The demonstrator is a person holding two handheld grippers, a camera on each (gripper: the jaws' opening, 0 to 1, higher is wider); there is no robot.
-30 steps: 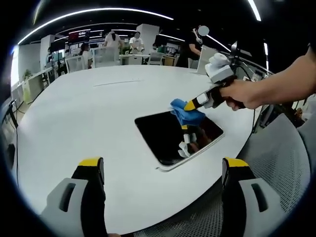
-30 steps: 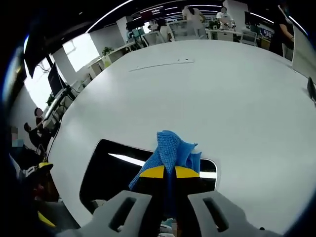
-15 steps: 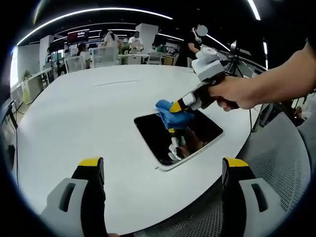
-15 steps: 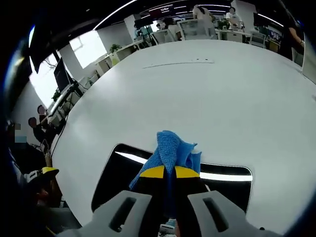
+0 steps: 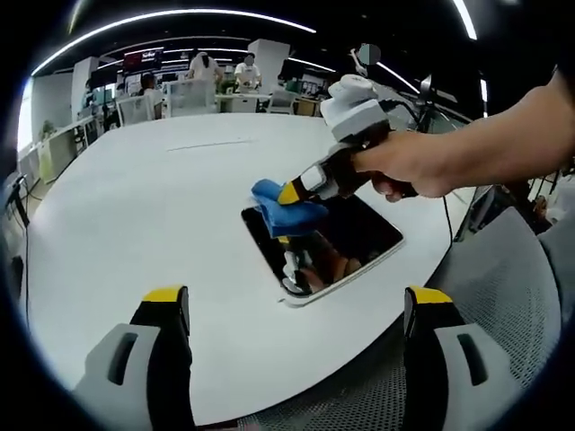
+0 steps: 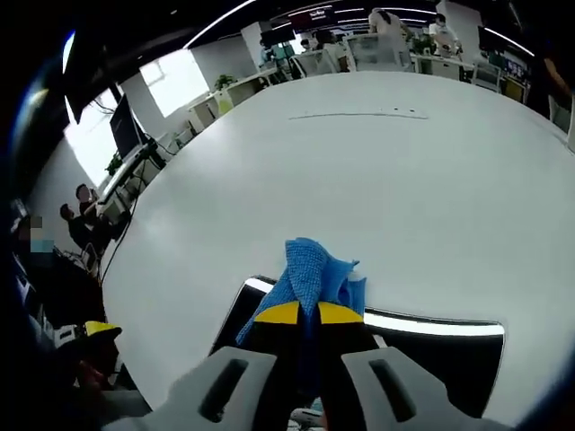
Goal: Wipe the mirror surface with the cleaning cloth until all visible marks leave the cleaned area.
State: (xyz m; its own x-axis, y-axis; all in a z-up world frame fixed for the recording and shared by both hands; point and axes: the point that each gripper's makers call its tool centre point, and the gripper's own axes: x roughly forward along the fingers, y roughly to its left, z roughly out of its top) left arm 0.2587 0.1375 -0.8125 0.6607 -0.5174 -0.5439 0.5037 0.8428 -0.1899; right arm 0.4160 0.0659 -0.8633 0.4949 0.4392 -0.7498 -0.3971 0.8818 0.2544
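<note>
A dark rectangular mirror (image 5: 346, 242) with a pale frame lies flat on the white round table (image 5: 135, 206). In the left gripper view, the right gripper (image 5: 289, 192), held by a person's hand, is shut on a blue cleaning cloth (image 5: 280, 208) pressed near the mirror's far left corner. The right gripper view has the same cloth (image 6: 310, 274) bunched between the shut yellow-tipped fingers (image 6: 278, 312), over the mirror (image 6: 431, 346). My left gripper (image 5: 296, 310) stands open near the table's front edge, with nothing between its fingers.
A grey mesh chair (image 5: 503, 305) sits at the right, by the table edge. Desks, chairs and several people (image 5: 202, 67) fill the far background. A yellow-tipped tool part (image 6: 99, 330) shows at the left of the right gripper view.
The right gripper has carried the cloth leftward across the mirror, from its far right part to its far left corner. The left gripper stays open.
</note>
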